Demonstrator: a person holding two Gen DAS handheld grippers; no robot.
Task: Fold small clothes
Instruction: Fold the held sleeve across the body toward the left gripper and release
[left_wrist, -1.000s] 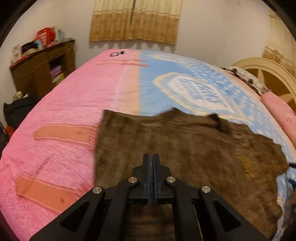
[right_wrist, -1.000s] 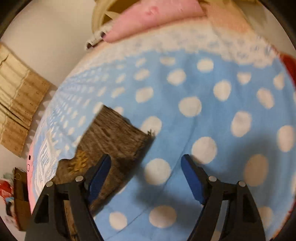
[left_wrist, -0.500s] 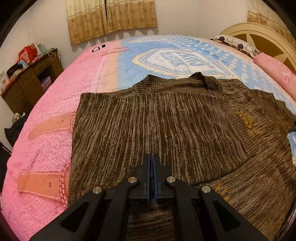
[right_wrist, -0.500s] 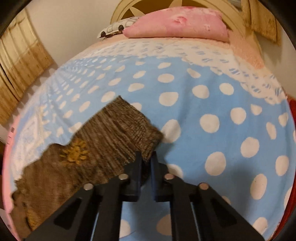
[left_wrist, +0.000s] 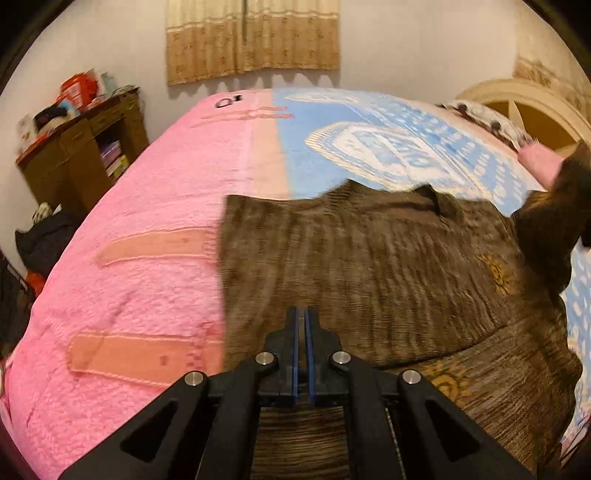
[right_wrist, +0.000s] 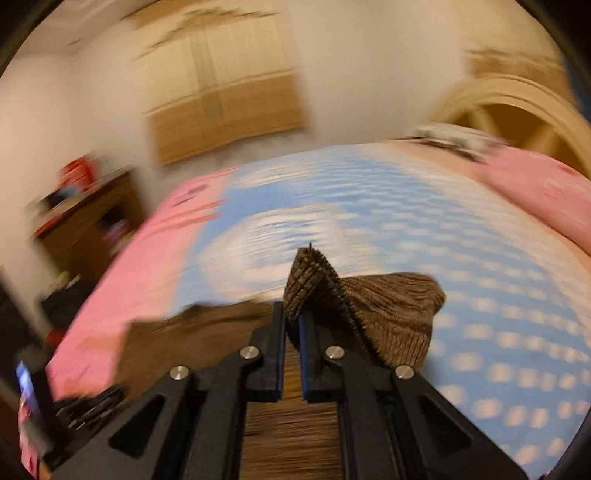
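Note:
A brown knitted sweater (left_wrist: 369, 266) with yellow sun motifs lies flat on the pink and blue bedspread (left_wrist: 147, 258). My left gripper (left_wrist: 302, 314) hovers shut over its lower middle, and I see nothing between the pads. My right gripper (right_wrist: 291, 314) is shut on the cuff of the sweater's sleeve (right_wrist: 388, 314), which sticks up out of the jaws and drapes off to the right. In the left wrist view that raised sleeve (left_wrist: 550, 218) hangs in the air at the right edge, above the sweater's shoulder. The right wrist view is smeared by motion.
A wooden cabinet (left_wrist: 85, 155) with clutter on top stands left of the bed, with a dark bag (left_wrist: 44, 236) below it. A curtain (left_wrist: 251, 37) hangs on the far wall. A cream headboard (left_wrist: 517, 107) and a pink pillow (right_wrist: 546, 192) lie at the right.
My right gripper went from open beside the sleeve end to shut on the cuff, then lifted it and swung it over toward the sweater's body. The left gripper shifted slightly and stayed shut.

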